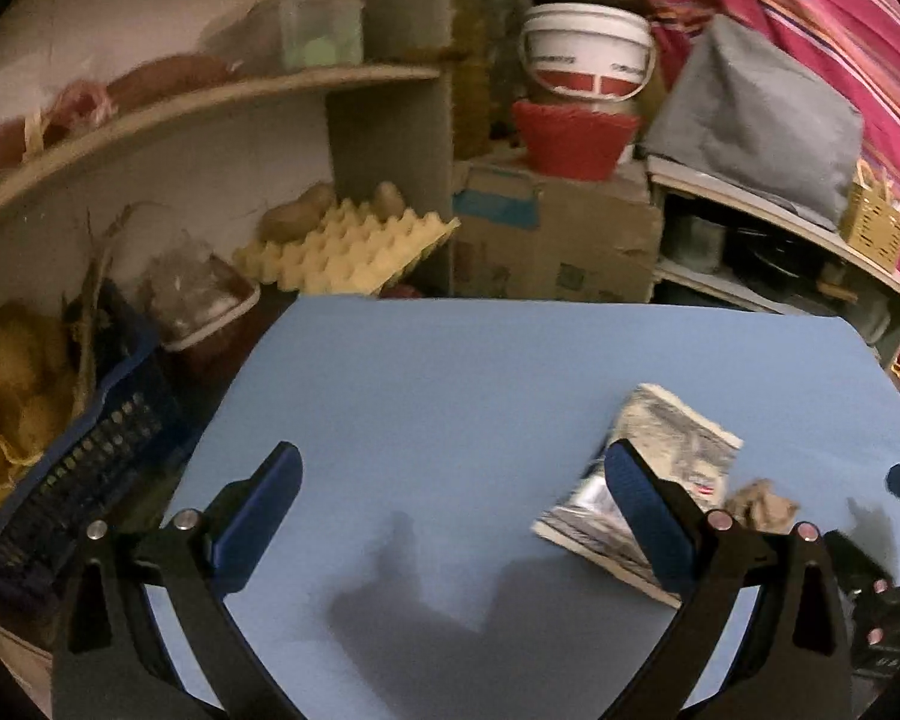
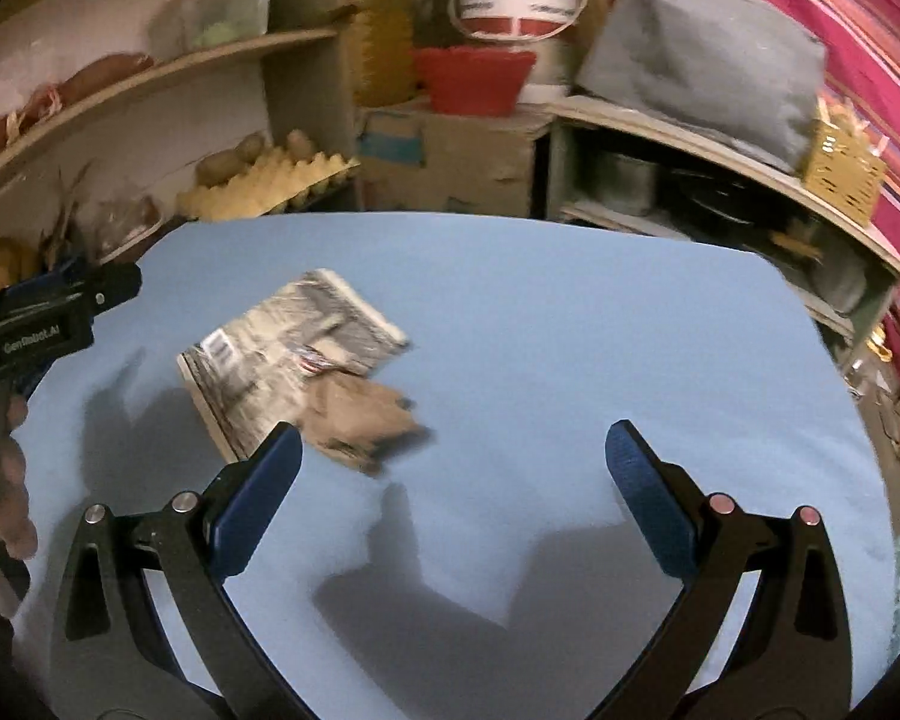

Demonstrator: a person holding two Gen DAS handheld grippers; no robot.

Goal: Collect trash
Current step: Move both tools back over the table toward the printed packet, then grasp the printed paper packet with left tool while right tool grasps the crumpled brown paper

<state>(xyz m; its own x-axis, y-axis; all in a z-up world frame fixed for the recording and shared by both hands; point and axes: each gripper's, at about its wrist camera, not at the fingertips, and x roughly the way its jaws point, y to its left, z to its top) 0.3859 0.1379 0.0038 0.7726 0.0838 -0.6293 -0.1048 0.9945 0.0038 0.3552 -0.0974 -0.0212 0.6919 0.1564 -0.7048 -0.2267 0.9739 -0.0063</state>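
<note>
A silver foil wrapper [image 1: 660, 468] lies flat on the blue table [image 1: 450, 396], and a crumpled brown paper ball [image 1: 762, 507] lies against its near right side. My left gripper [image 1: 450, 480] is open and empty above the table, its right finger in front of the wrapper. In the right wrist view the wrapper [image 2: 288, 348] and the paper ball [image 2: 360, 414] lie left of centre. My right gripper [image 2: 450, 462] is open and empty, its left finger just short of the paper ball. The left gripper's body [image 2: 42, 318] shows at the left edge.
Behind the table stand cluttered shelves with a yellow egg tray [image 1: 348, 252], a cardboard box [image 1: 558, 234], a red basket [image 1: 573, 138] under a white bucket [image 1: 588, 54]. A dark blue crate [image 1: 78, 456] sits at the left. A striped pink cloth [image 1: 840, 30] hangs at the right.
</note>
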